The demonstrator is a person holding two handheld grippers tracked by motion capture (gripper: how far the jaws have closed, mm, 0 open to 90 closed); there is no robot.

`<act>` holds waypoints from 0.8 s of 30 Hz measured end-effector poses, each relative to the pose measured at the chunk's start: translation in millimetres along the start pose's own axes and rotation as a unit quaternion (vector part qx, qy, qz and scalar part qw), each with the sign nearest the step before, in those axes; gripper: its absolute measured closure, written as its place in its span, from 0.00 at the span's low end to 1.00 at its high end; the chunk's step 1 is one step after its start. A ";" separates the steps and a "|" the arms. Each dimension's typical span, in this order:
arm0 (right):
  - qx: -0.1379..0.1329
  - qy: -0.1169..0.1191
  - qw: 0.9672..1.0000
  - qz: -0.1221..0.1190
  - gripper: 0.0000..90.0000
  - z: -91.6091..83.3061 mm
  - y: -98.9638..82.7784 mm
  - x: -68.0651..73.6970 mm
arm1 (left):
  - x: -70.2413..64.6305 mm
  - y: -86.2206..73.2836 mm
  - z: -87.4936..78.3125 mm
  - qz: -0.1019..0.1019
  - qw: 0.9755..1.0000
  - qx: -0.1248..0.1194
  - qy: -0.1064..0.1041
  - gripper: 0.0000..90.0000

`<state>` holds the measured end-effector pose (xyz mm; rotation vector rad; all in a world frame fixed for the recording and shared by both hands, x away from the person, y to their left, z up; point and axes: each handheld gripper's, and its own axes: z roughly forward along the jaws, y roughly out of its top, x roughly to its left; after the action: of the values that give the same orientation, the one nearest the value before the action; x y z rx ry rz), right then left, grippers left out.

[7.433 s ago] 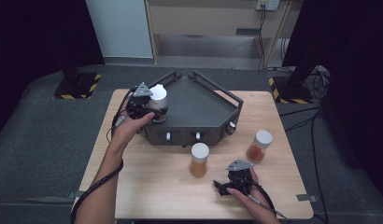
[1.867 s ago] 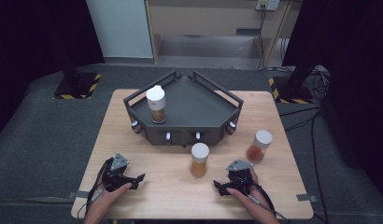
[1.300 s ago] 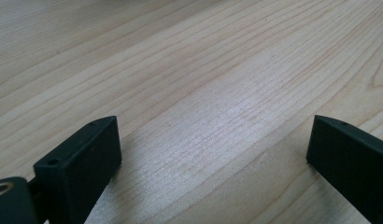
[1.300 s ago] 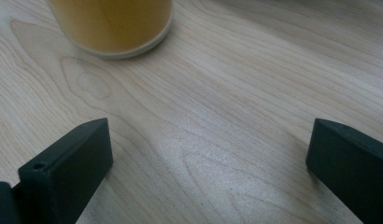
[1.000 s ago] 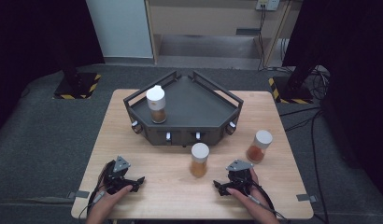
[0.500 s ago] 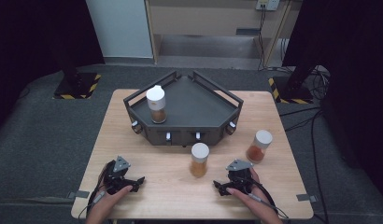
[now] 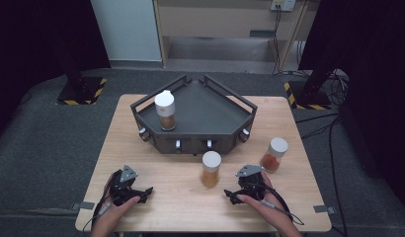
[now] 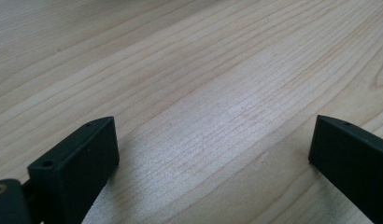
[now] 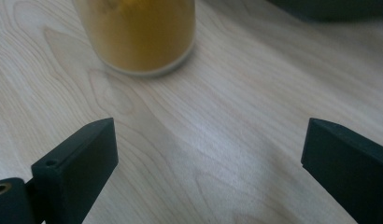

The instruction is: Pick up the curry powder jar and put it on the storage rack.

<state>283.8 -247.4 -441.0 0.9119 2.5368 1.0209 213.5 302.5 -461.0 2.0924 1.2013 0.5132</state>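
Three white-lidded jars of orange-brown powder are in the high view. One jar (image 7: 165, 111) stands on the left part of the dark tray (image 7: 215, 118). A second jar (image 7: 211, 169) (image 9: 138, 32) stands on the table in front of the tray, and a third jar (image 7: 273, 154) stands to its right. My left gripper (image 7: 145, 194) (image 8: 213, 135) rests open near the front left edge, over bare wood. My right gripper (image 7: 229, 196) (image 9: 208, 135) lies open just short of the middle jar. Its jaws have just been closing a little, with nothing between them.
The tray has raised rails and small knobs (image 7: 177, 144) along its front wall. Its dark edge (image 9: 329, 7) shows behind the jar in the right gripper view. Bare wooden tabletop (image 7: 181, 197) lies between the two hands. Cables trail from both grippers.
The left hand has left the jar standing on the tray and come back to the table's front left. Over the last second neither hand visibly shifts.
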 end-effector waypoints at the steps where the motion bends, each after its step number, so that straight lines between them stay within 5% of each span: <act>1: -0.002 0.000 1.000 -0.002 0.05 -1.3 2.0 0.7 | 0.0 0.0 0.0 0.000 1.000 0.000 0.000 0.00; 24: -0.036 0.022 0.999 -0.029 0.08 -16.4 37.0 3.9 | -1.6 0.1 0.1 -0.001 1.000 0.000 0.003 0.00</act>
<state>290.4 -233.0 -403.5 0.7996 2.5285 1.1172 212.8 301.0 -460.9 2.0911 1.2082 0.5190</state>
